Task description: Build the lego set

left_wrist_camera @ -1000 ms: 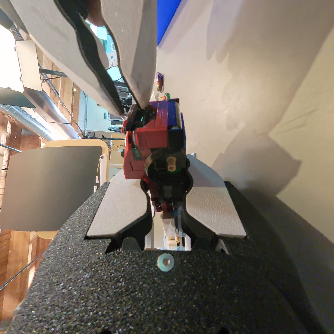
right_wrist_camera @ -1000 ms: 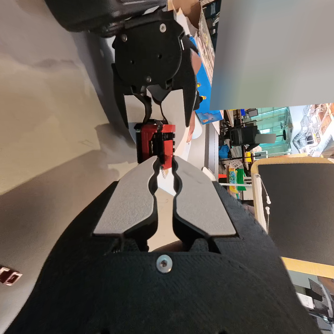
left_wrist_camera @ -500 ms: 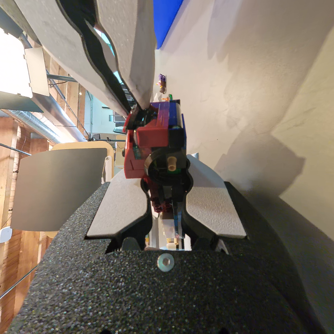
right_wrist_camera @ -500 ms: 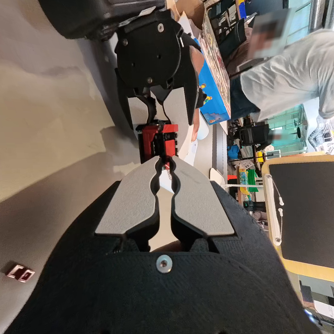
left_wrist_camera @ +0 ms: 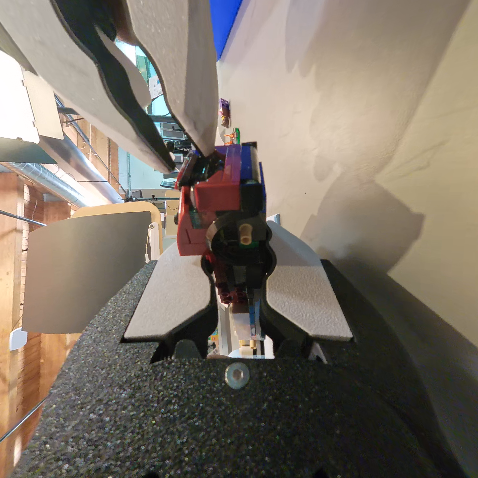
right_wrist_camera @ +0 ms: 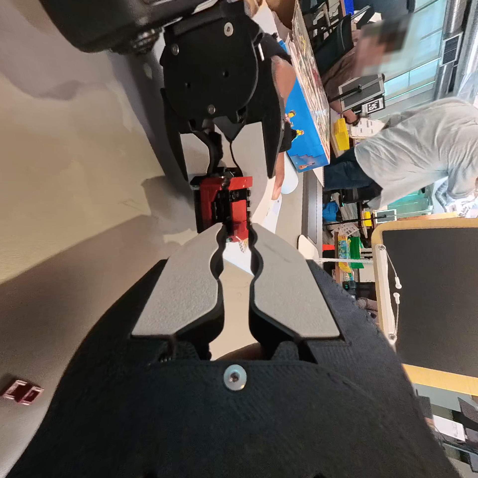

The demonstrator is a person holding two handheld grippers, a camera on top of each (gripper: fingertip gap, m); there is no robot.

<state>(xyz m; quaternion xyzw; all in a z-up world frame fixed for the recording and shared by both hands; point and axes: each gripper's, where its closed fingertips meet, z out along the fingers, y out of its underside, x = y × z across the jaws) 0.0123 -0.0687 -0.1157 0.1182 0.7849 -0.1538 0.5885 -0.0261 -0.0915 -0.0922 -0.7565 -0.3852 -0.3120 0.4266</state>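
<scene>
My left gripper (left_wrist_camera: 236,245) is shut on a brick-built model (left_wrist_camera: 217,199) of red, black and blue parts and holds it above the beige table (left_wrist_camera: 336,129). A tan peg sticks out of the model's near end. My right gripper (left_wrist_camera: 190,160) comes in from the upper left, with its tips at the model's far end. In the right wrist view my right gripper (right_wrist_camera: 236,227) has its jaws a little apart around the red end of the model (right_wrist_camera: 238,207), and the pads do not squeeze it. The left gripper (right_wrist_camera: 223,170) grips the model from the far side.
A small dark red brick (right_wrist_camera: 22,391) lies on the table at the lower left. Small figures (left_wrist_camera: 225,113) stand farther along the table. A blue box (right_wrist_camera: 307,134), a white sheet (right_wrist_camera: 238,258), a person in a grey shirt (right_wrist_camera: 413,144) and a framed blackboard (right_wrist_camera: 434,297) are to the right. My right fingertips sit around 5 centimeters from my left ones.
My right jaws closed tighter on the model's end, then spread apart again around it. My left gripper still holds the model in the same place.
</scene>
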